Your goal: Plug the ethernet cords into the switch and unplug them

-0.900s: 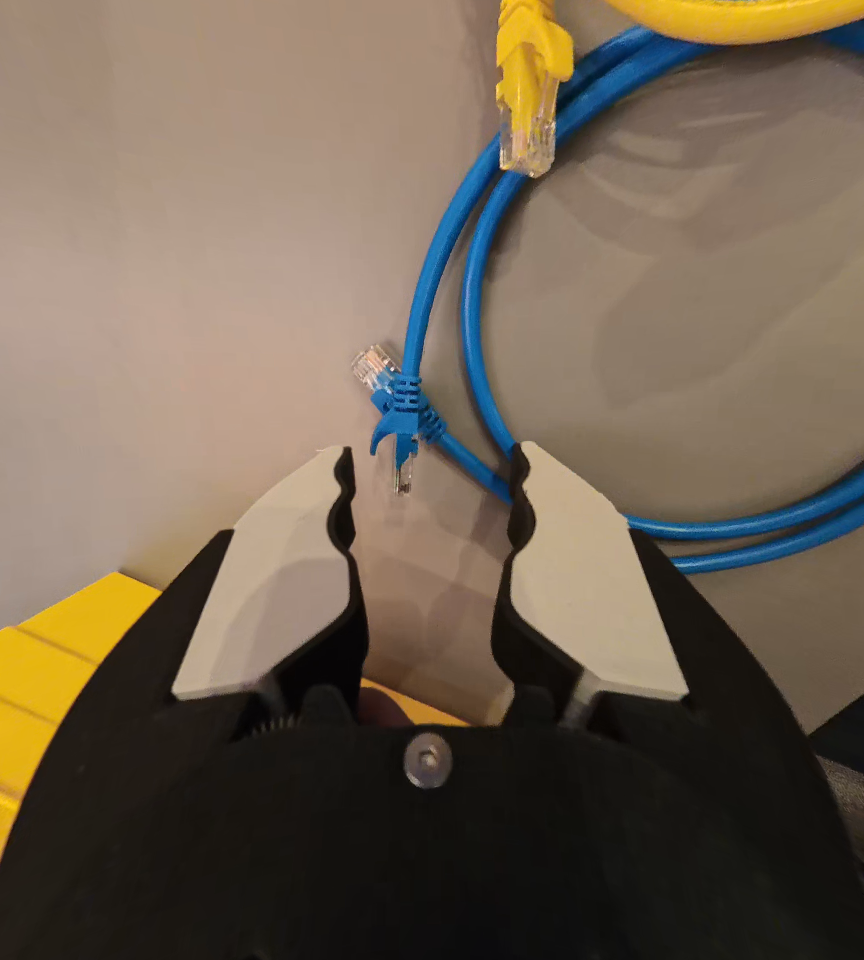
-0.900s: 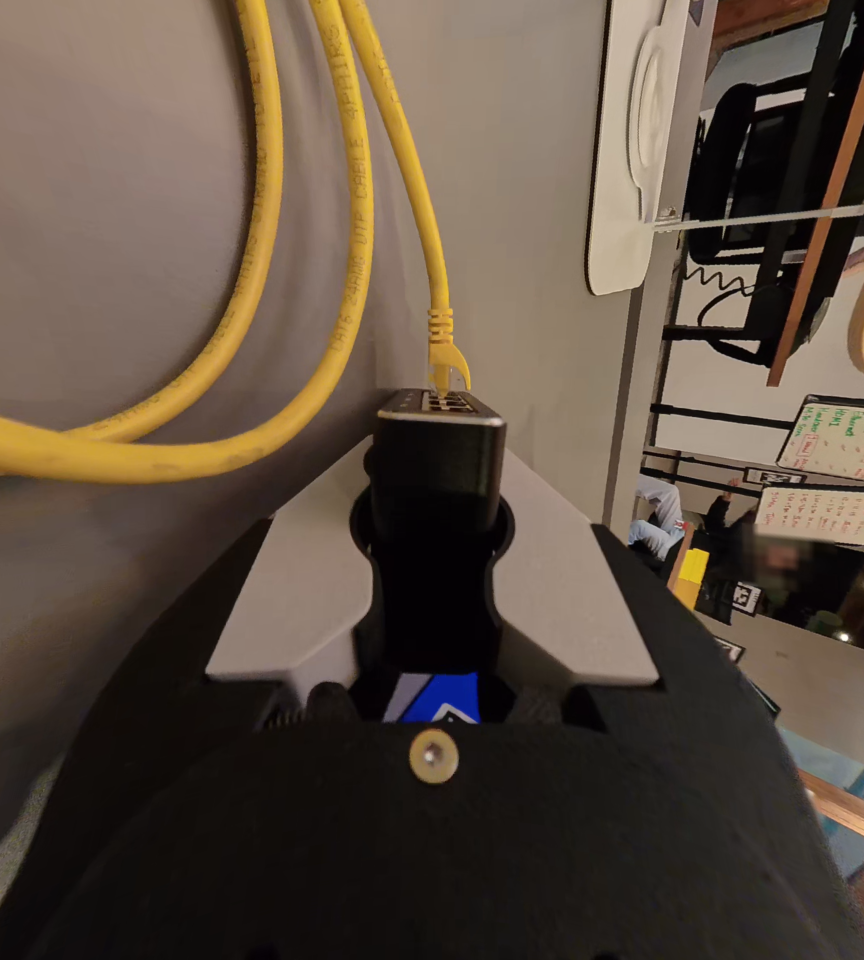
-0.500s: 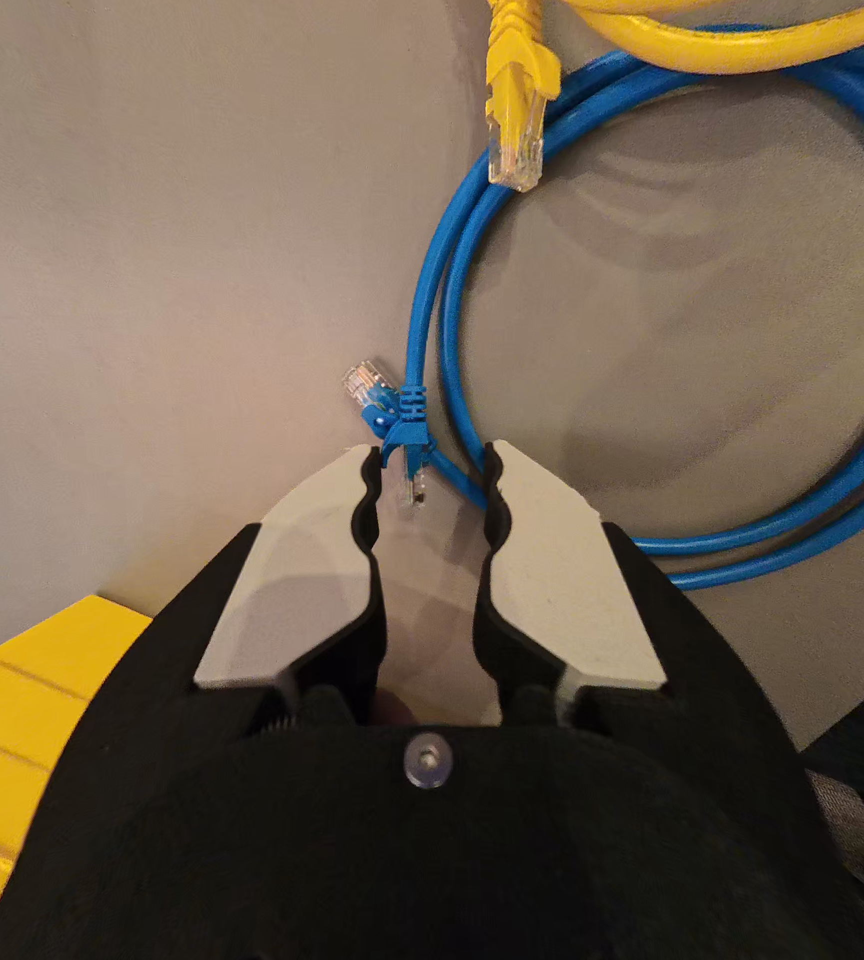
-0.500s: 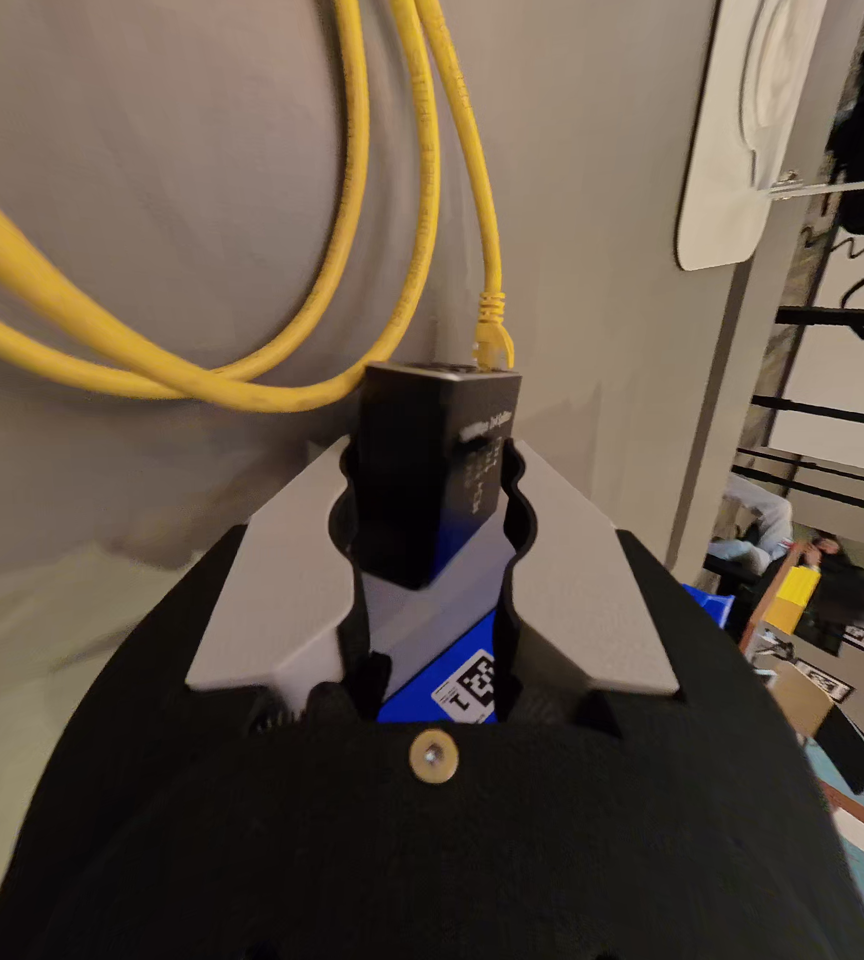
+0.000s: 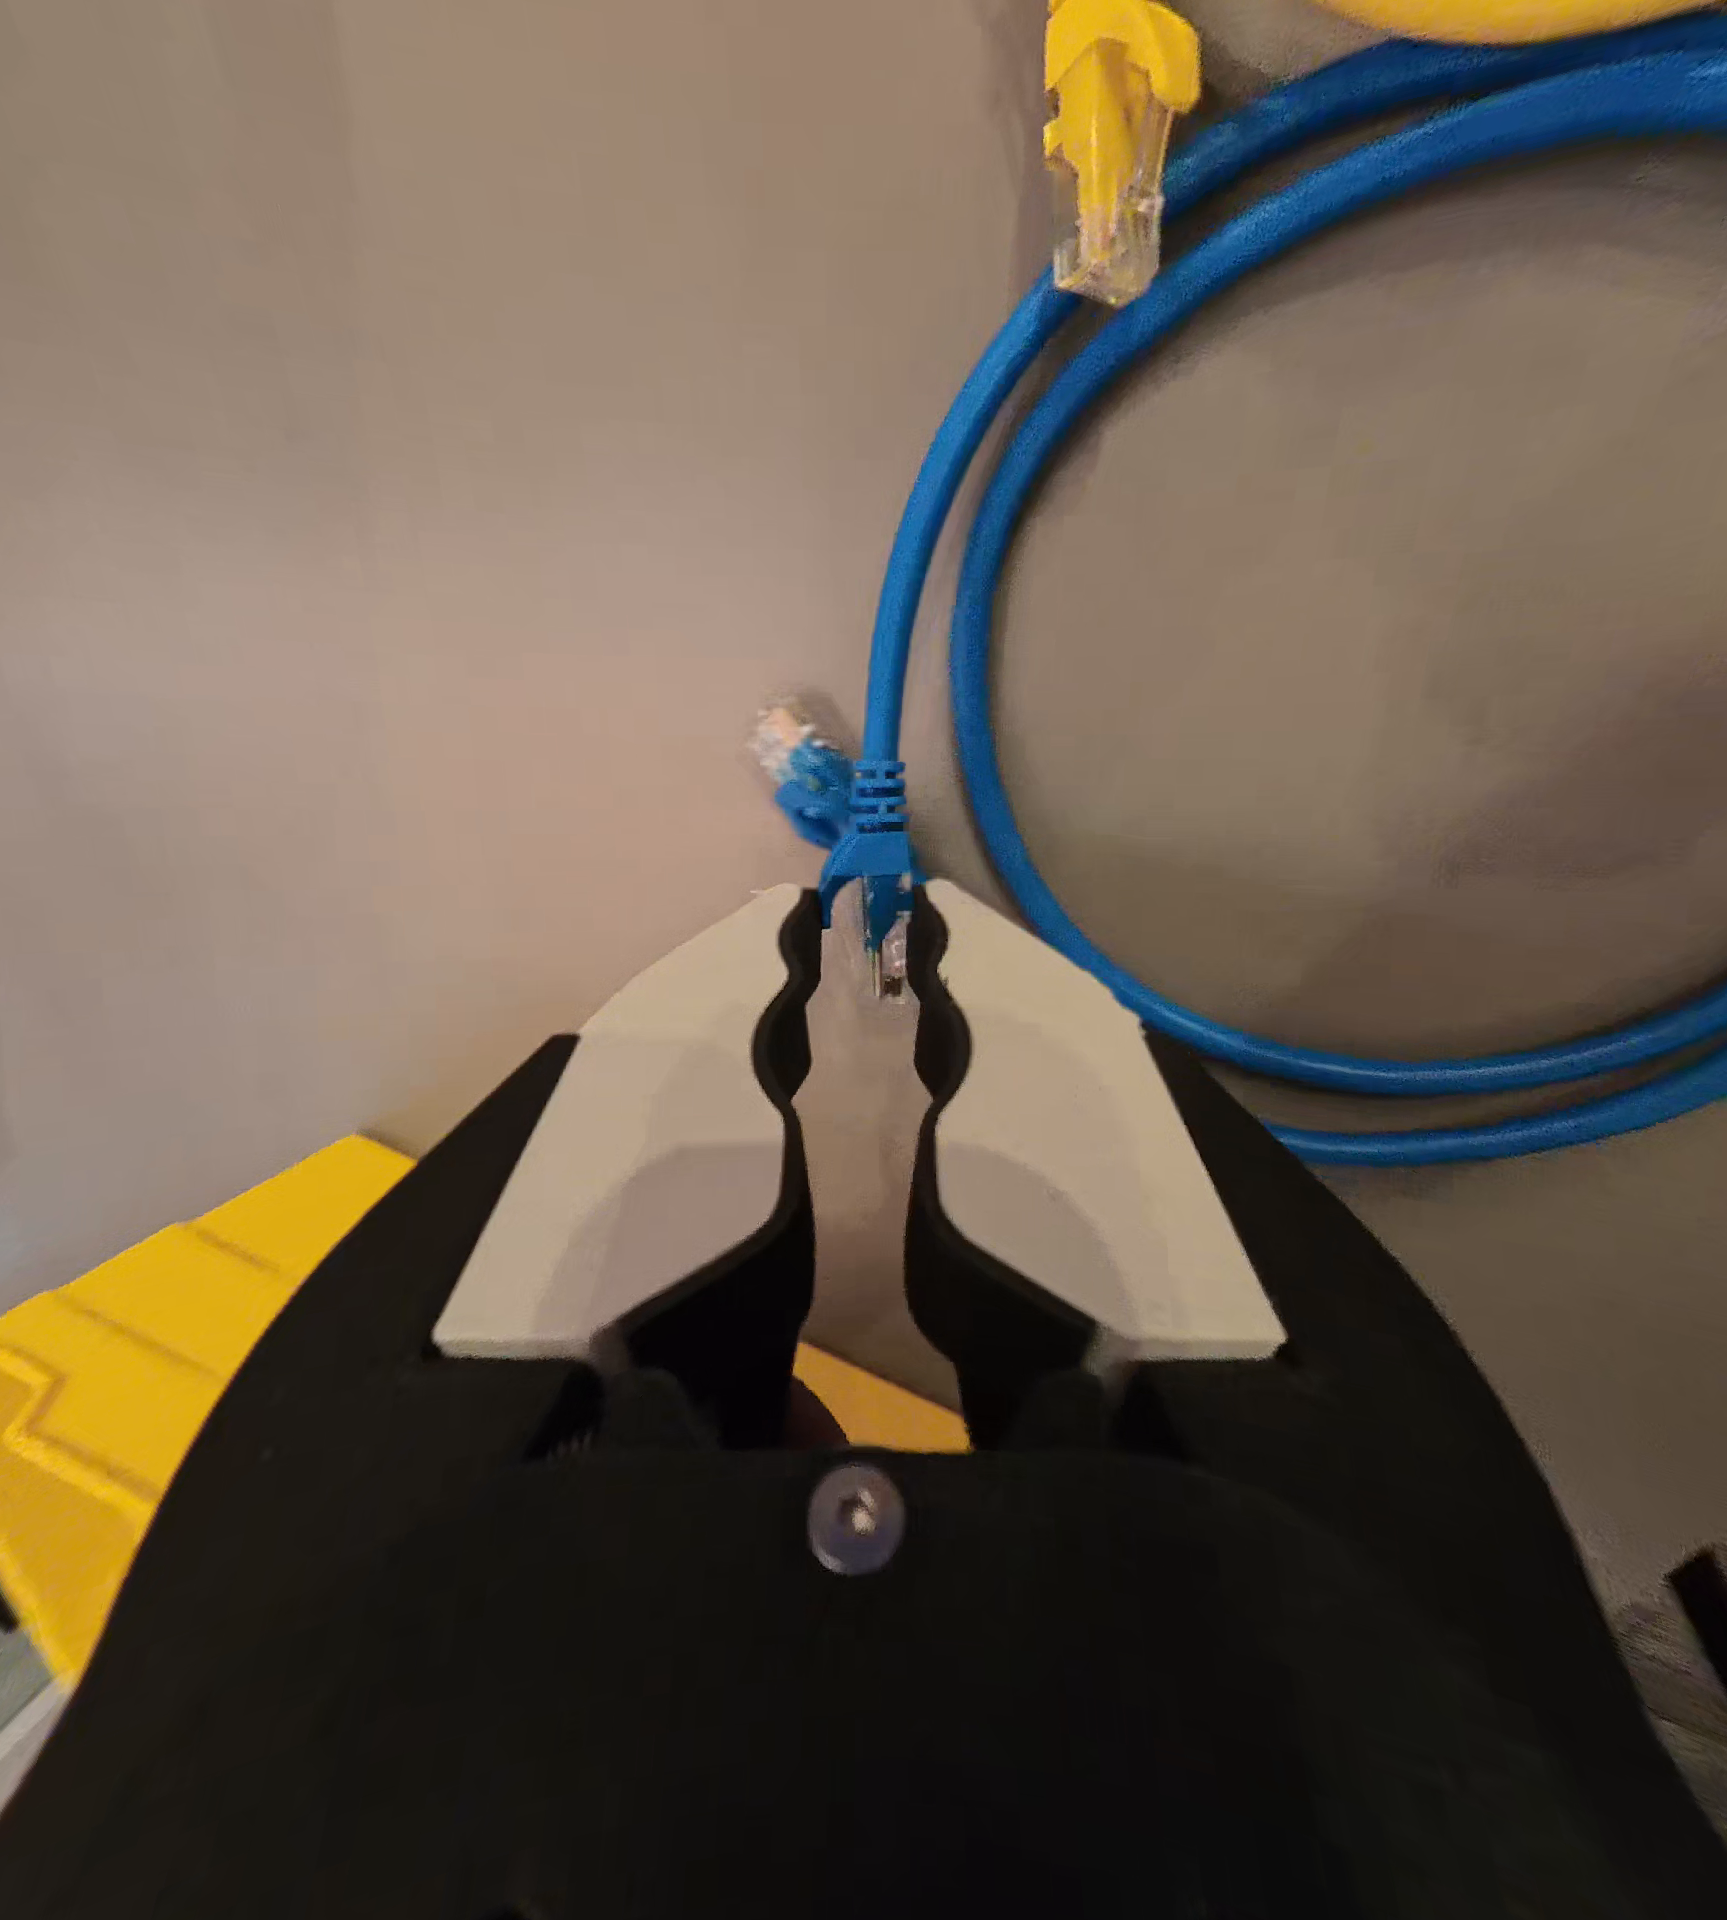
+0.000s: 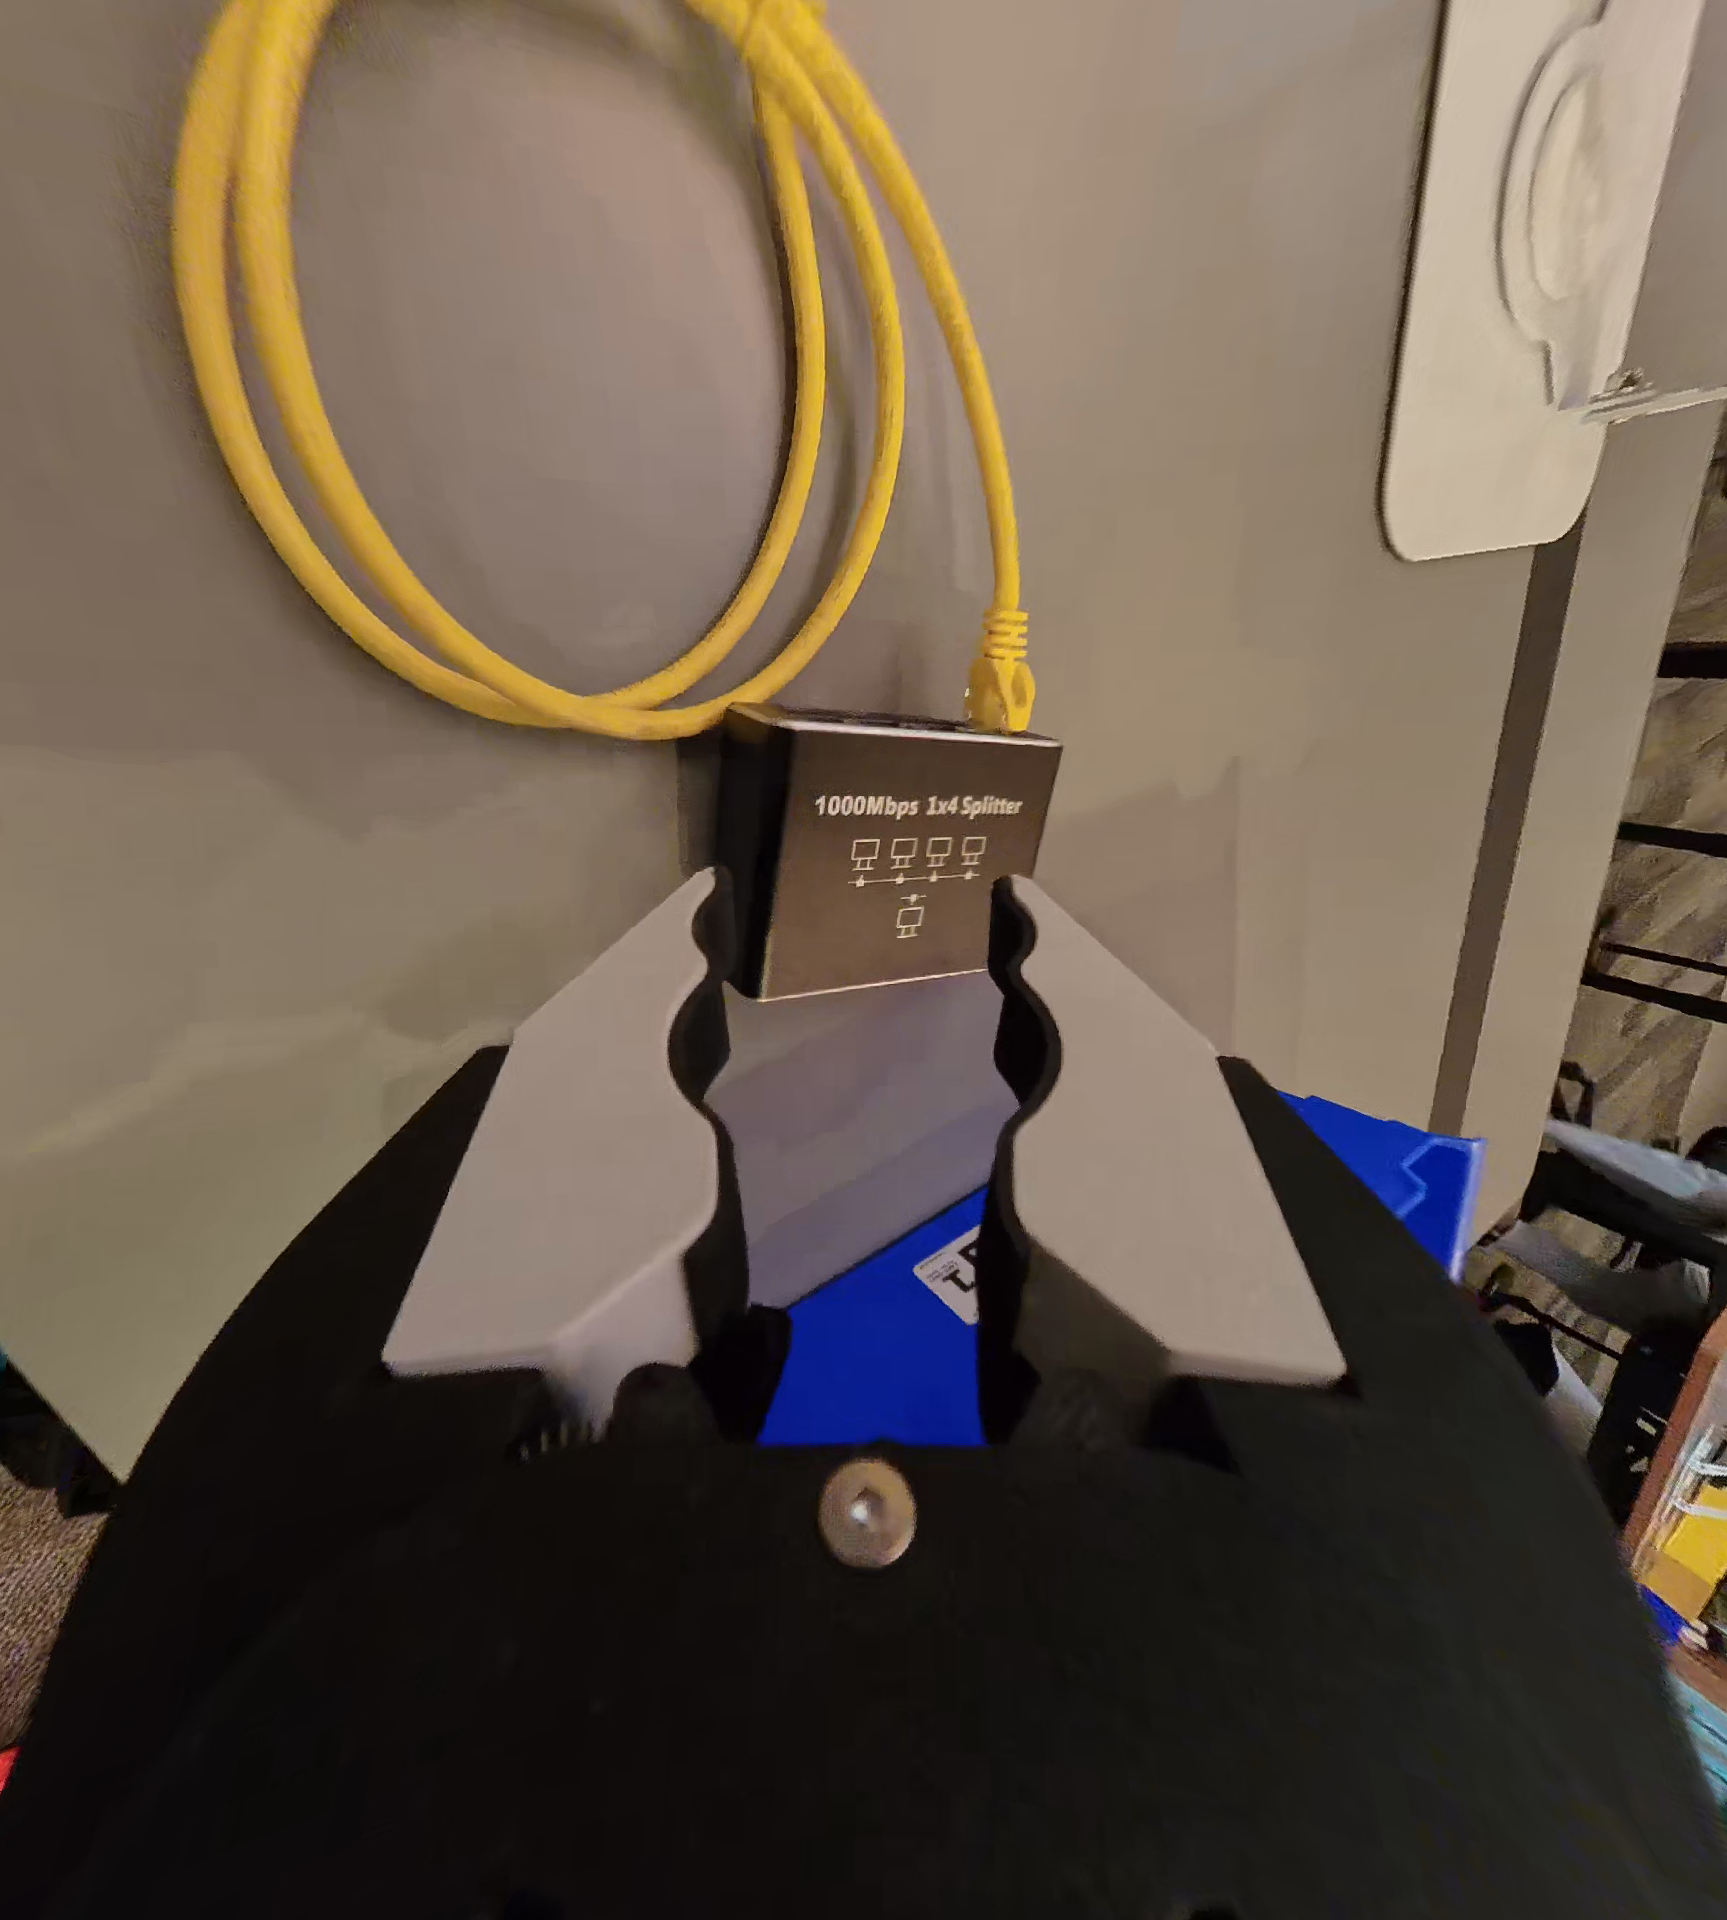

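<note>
Left gripper [image 5: 867, 925] pinches the blue cord's plug [image 5: 878, 883] at its fingertips, above the grey table [image 5: 319, 520]; right gripper [image 6: 854, 914] clamps the black switch [image 6: 890, 852], yellow cord [image 6: 999, 665] plugged into its far side

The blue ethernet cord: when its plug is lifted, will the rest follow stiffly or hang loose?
Probably loose: the blue ethernet cord lies in soft double loops on the grey table, so it should trail and uncoil. It looks thin, likely light. Its small plug, between the left gripper jaws, may twist.
</note>
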`<state>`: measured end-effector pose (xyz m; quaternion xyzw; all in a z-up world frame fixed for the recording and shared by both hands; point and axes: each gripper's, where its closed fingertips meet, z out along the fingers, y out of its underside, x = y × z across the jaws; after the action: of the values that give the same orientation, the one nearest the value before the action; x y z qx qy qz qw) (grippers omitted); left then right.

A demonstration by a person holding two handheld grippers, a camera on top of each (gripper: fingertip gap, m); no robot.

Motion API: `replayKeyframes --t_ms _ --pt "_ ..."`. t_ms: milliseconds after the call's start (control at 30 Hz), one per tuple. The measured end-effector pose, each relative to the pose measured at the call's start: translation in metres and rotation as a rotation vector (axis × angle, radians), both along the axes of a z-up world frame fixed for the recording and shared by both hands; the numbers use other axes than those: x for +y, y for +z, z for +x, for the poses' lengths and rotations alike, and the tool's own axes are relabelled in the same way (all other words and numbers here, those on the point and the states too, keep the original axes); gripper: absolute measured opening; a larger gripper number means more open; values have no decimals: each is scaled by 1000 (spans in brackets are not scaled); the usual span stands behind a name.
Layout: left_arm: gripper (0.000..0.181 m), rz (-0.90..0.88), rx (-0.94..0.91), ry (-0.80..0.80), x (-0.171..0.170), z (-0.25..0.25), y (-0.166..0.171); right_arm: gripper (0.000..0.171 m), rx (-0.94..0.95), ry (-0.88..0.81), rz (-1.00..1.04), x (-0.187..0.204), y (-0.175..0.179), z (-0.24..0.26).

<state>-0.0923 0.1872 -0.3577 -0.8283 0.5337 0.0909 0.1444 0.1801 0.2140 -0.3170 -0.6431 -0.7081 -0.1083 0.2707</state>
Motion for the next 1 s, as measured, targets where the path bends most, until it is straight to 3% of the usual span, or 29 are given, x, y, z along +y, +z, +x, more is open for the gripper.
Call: replayKeyframes --t_ms 167,500,800,900,933,1000 --pt "15 109 11 -41 8 -1 30 37 130 41 25 -8 28 -27" --pt "14 395 73 -221 19 10 98 31 604 169 7 -27 83 -148" --pt "14 552 21 -331 7 42 149 35 641 234 40 -14 79 -213" --pt "14 573 -17 -355 4 52 157 17 692 205 74 -5 84 -220" --pt "14 574 -34 -362 3 55 159 0 694 199 80 -3 83 -219" --pt "15 562 -75 -367 1 60 159 0 701 191 101 0 84 -216"
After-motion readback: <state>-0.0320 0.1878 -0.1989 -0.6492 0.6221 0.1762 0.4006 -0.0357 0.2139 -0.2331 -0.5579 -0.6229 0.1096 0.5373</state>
